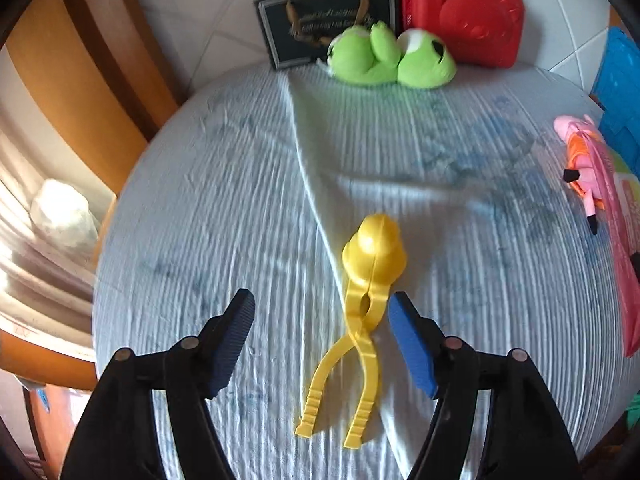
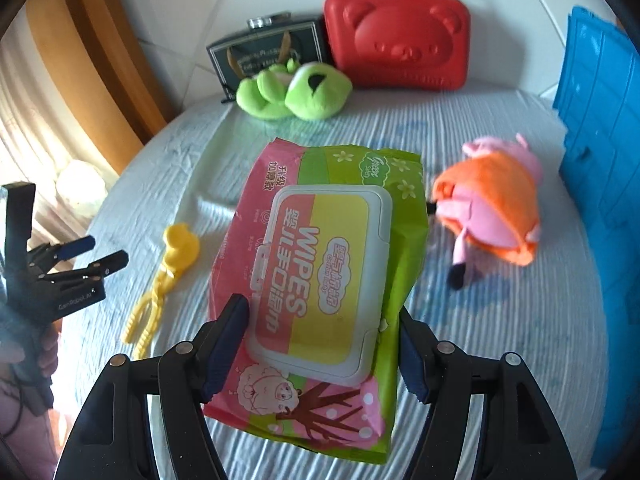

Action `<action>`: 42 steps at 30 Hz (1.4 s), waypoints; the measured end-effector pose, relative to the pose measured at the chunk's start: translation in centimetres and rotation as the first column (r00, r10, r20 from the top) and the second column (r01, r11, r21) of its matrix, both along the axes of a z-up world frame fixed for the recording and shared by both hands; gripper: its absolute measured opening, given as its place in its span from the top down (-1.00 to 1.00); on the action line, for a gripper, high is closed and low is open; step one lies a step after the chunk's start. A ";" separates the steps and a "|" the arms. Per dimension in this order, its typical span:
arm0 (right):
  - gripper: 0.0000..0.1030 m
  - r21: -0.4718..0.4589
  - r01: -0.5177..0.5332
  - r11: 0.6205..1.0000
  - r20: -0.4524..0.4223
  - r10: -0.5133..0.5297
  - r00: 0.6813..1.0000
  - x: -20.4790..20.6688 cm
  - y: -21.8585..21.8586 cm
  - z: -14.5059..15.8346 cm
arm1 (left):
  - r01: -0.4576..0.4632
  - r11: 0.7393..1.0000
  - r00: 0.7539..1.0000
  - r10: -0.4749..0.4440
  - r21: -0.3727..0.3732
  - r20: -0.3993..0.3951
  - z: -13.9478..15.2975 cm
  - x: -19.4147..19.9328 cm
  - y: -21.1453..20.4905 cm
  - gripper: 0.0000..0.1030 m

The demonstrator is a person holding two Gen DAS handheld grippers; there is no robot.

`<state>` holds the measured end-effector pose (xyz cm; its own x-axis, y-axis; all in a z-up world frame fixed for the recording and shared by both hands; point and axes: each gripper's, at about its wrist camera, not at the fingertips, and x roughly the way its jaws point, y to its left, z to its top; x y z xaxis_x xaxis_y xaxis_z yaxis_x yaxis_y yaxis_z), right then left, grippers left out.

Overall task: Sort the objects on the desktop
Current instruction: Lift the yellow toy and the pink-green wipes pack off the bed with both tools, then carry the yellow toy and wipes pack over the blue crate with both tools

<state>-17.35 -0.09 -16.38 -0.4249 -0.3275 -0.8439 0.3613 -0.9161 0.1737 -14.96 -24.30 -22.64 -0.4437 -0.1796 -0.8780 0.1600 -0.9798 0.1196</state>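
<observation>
Left side of the table: the left gripper (image 1: 322, 322) is held low over the blue-and-white ribbed tablecloth (image 1: 200, 220) with its jaws spread wide, holding nothing. Between the blue pads (image 1: 408, 344), nearer the right-hand one, lies the yellow duck-shaped clamp toy (image 1: 370, 276), flat on the cloth, duck head pointing away from the gripper and its two crossed handles toward it; the left wrist view does not settle whether the pad touches it. From the right wrist view the same gripper (image 2: 106, 252) is seen just left of the toy (image 2: 176, 256), jaws apart. Centre: the right gripper (image 2: 322, 340) is clamped on the near end of a pink-and-green pack of wet wipes (image 2: 320, 280), one pad against each long side, white flip lid upward. Whether the pack rests on the cloth or is held just above it cannot be told. Far centre: a green frog plush (image 2: 292, 90) lies in front of a dark framed plaque (image 2: 264, 58), with a red bear-faced case (image 2: 396, 40) standing beside it against the wall. Right: a pink pig plush in an orange dress (image 2: 492, 200) lies on the cloth, near the pack but apart from it. Far right edge: a blue plastic crate (image 2: 604, 160).
</observation>
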 end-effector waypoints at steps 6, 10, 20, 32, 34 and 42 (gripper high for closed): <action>-0.34 0.032 0.013 0.999 0.050 -0.014 0.999 -1.1 -1.2 -2.4 | 0.047 0.998 0.998 -0.049 0.051 0.048 -3.3 -1.2 -0.3 -0.34; -0.34 0.053 0.033 0.998 0.061 -0.037 0.997 -1.8 -1.5 -3.0 | 0.102 0.994 0.991 -0.104 0.029 0.079 -5.6 -2.9 0.8 -0.34; -0.35 0.101 0.082 0.992 0.070 -0.089 0.994 -2.3 -1.4 -4.0 | 0.141 0.989 0.986 -0.145 0.048 0.083 -7.6 -3.7 1.8 0.34; -0.35 0.061 0.078 0.995 -0.085 -0.073 0.994 0.1 -0.7 1.3 | 0.101 0.995 0.986 -0.102 -0.019 -0.128 1.5 0.7 2.7 0.37; -0.35 0.051 0.085 0.995 -0.122 -0.078 0.989 0.8 -0.3 2.8 | 0.107 0.994 0.979 -0.110 -0.025 -0.174 3.4 1.4 3.0 0.37; -0.35 0.025 0.144 0.989 -0.295 -0.130 0.947 4.0 3.4 9.2 | 0.143 0.989 0.928 -0.150 -0.046 -0.340 10.1 3.3 6.6 0.37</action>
<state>-13.40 3.32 -7.15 -0.6929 -0.2129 -0.6889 0.2603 -0.9648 0.0365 -11.62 -17.66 -12.56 -0.7389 -0.1052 -0.6656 0.0490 -0.9935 0.1026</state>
